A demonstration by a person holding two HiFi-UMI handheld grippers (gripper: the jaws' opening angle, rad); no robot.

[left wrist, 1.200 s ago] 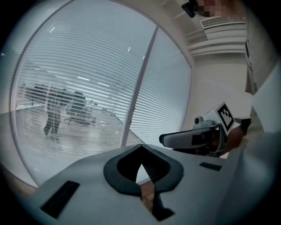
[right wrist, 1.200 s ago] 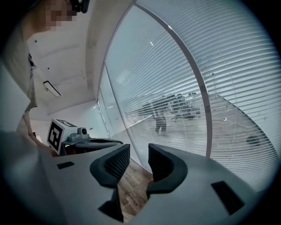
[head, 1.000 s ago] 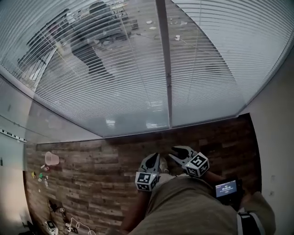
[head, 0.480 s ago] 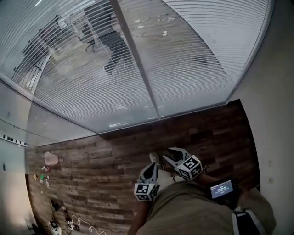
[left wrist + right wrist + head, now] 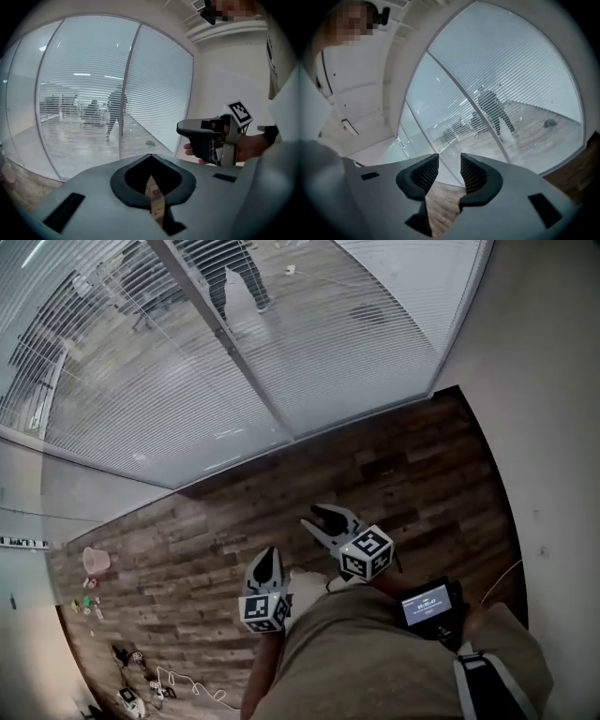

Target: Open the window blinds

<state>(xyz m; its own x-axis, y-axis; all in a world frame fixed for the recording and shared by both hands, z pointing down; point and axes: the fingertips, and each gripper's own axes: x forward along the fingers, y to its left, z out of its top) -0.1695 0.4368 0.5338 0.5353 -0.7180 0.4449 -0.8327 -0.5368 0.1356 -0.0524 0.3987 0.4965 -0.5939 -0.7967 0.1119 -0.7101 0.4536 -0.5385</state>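
Note:
White slatted blinds (image 5: 356,324) hang over the glass wall, split by a grey mullion (image 5: 225,334); the slats are tilted so the room behind shows through. They also fill the left gripper view (image 5: 93,79) and the right gripper view (image 5: 520,79). My left gripper (image 5: 267,556) is held low over the wood floor, jaws shut on nothing (image 5: 150,157). My right gripper (image 5: 319,515) is a little farther forward, its jaws open and empty (image 5: 450,166). It also shows from the side in the left gripper view (image 5: 206,138). Both are well short of the blinds.
A white wall (image 5: 544,427) meets the window at the right. A pink cup (image 5: 94,561), small items (image 5: 84,601) and cables (image 5: 141,681) lie on the wood floor (image 5: 394,465) at the left. A small screen device (image 5: 427,604) hangs at my waist. A person (image 5: 234,268) walks behind the glass.
The head view has swung toward the window's right end, so the mullion has slid left. Both grippers have moved along with it, the right one turning and rising slightly. Jaws unchanged.

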